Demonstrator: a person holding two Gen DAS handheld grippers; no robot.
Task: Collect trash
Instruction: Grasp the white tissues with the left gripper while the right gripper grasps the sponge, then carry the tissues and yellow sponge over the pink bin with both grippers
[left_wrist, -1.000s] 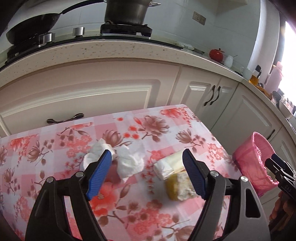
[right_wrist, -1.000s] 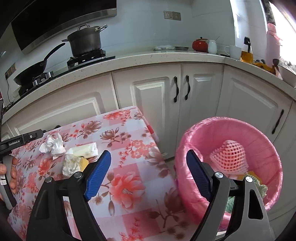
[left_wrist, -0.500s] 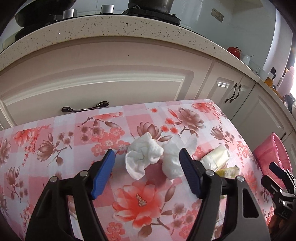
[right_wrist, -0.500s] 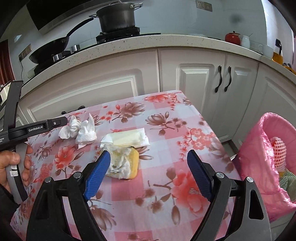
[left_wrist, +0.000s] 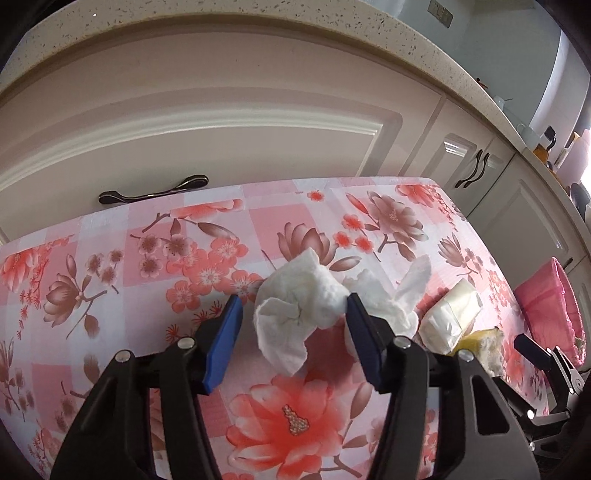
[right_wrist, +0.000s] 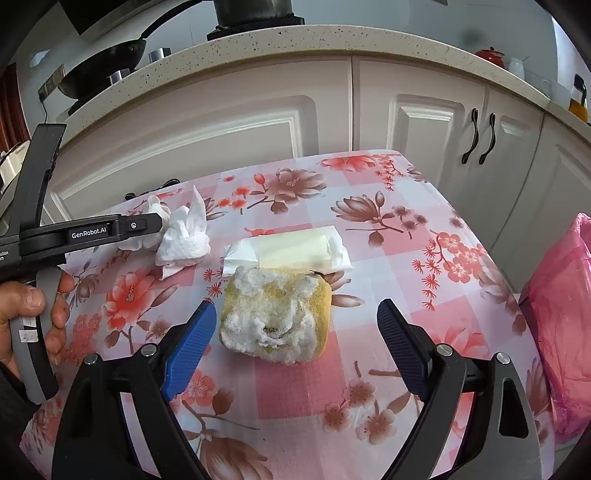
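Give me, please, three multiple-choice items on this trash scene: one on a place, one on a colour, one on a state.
1. Where does the yellow sponge lie?
A. on the stove
B. on the flowered tablecloth, just in front of the wrapped packet
C. inside the bin

2. What colour is the bin liner?
A. pink
B. black
C. green

3. How does the left gripper stand?
A. shut on the sponge
B. out of view
C. open, with the crumpled tissue between its fingers

Answers: 1 B, the right wrist view shows the sponge on the cloth, nearer than the packet. 2 A, the bag at the table's right edge is pink. 3 C, a gap shows beside the left blue pad.
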